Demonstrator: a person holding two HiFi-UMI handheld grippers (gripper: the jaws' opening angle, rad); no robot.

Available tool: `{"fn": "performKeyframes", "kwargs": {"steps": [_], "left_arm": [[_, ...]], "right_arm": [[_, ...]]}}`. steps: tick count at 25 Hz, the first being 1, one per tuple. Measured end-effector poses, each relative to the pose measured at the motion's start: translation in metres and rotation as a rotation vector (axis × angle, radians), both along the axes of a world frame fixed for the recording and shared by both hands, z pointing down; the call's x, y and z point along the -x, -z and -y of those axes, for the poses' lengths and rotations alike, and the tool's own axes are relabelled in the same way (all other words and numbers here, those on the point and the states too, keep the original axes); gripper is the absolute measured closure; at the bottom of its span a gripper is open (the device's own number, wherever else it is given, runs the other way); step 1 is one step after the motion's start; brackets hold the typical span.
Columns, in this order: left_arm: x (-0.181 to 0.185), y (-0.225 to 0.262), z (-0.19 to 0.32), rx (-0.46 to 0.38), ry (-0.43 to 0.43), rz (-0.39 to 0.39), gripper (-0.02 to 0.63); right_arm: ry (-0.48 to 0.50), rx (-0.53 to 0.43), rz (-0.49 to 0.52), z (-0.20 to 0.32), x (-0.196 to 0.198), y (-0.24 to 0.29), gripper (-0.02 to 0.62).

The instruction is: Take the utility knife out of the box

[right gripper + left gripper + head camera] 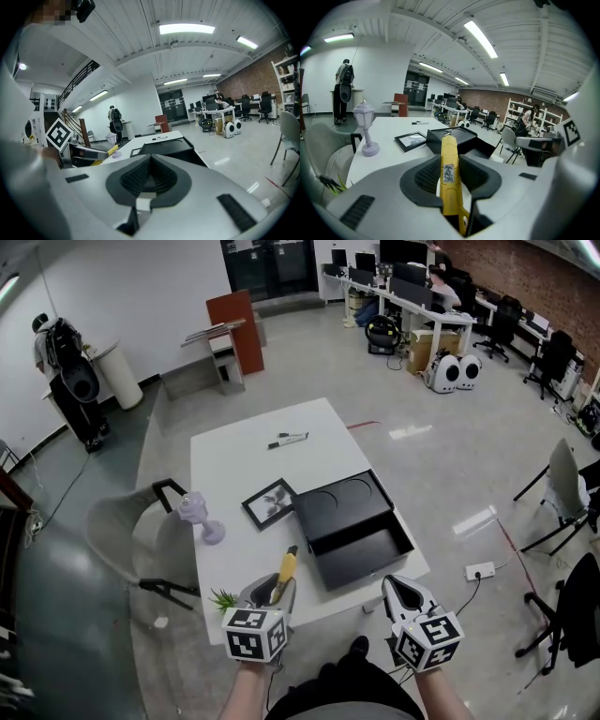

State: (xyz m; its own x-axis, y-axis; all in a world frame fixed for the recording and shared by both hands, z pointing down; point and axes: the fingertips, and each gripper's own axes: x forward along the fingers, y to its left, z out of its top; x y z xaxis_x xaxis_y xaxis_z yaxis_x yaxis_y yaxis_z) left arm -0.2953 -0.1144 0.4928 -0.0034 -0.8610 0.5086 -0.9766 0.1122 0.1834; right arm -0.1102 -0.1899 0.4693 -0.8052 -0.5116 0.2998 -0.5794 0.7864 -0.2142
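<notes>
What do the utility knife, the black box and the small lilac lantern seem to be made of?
Utility knife: probably plastic; bright yellow, smooth moulded body with a sticker.
Box: matte black, perhaps card or board; flat, sharp-edged walls.
Lantern: likely plastic or resin; uniform pale lilac.

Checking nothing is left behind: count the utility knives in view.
1. The utility knife is clamped between the jaws of the left gripper, over the table's near end. The black box looks empty, but its dark inside could hide another.
</notes>
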Motion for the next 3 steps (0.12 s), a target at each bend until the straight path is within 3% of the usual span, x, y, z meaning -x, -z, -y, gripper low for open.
{"fn": "performKeyframes", "kwargs": {"steps": [3], "left_arm": [[-0.0021,-0.0011,0.0043,-0.001,-0.005,-0.002,0.485]], "right_arm": [[0.005,0.000,0.001,0.0021,0.0000,-0.0013,0.595]]}}
